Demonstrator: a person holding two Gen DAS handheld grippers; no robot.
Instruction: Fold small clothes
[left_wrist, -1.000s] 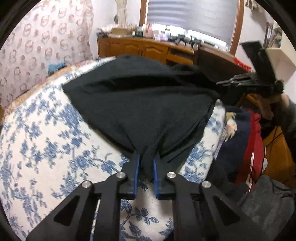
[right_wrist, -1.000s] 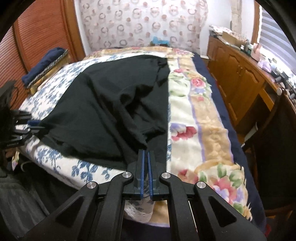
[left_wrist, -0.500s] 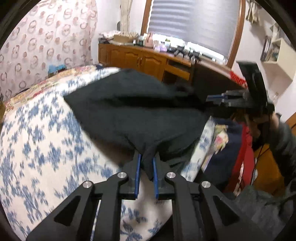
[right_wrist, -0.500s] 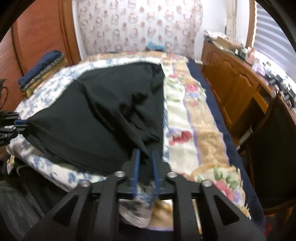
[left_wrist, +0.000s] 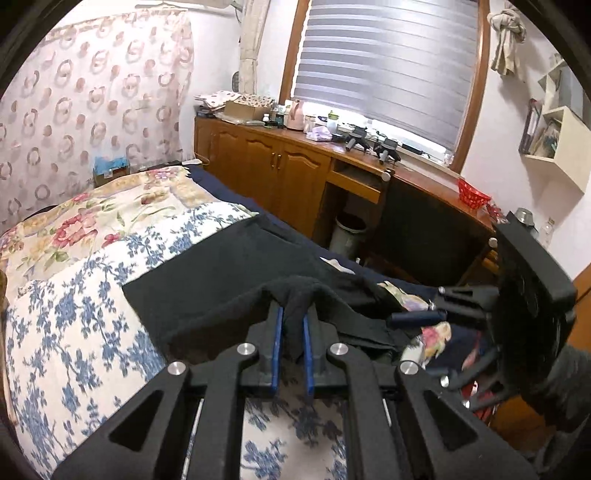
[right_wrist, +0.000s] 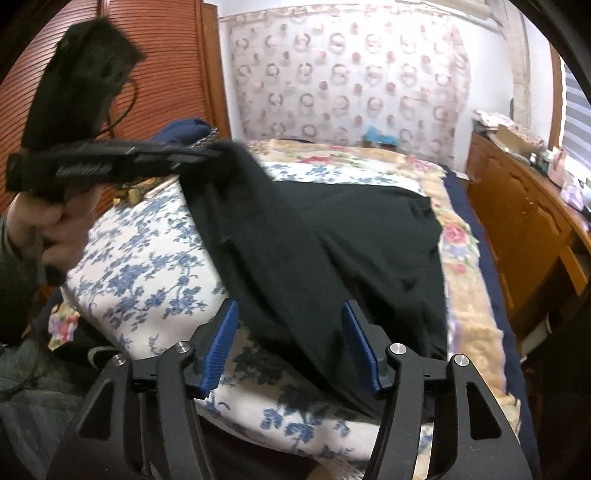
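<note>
A black garment (left_wrist: 221, 288) lies spread over the blue-flowered bed cover (left_wrist: 74, 332). My left gripper (left_wrist: 291, 321) is shut on a bunched corner of it and holds that corner lifted off the bed. The right wrist view shows the left gripper (right_wrist: 218, 147) at upper left in a hand, with the garment (right_wrist: 332, 240) hanging in a slope from it. My right gripper (right_wrist: 290, 325) has its jaws opening. Its blue pads (right_wrist: 225, 332) stand wide apart over the garment's near edge without pressing it. From the left wrist view the right gripper (left_wrist: 424, 306) is at the bed's right edge.
A wooden cabinet (left_wrist: 277, 166) with clutter on top runs under the window, and a bin (left_wrist: 347, 232) stands in its gap. A red basket (left_wrist: 472, 194) sits on the desk. Folded dark clothes (right_wrist: 184, 129) lie by the slatted door (right_wrist: 159, 74). The bed cover (right_wrist: 147, 258) ends close below.
My left gripper has risen, lifting its corner of the black garment. My right gripper has let go of the garment's edge and spread its jaws wide.
</note>
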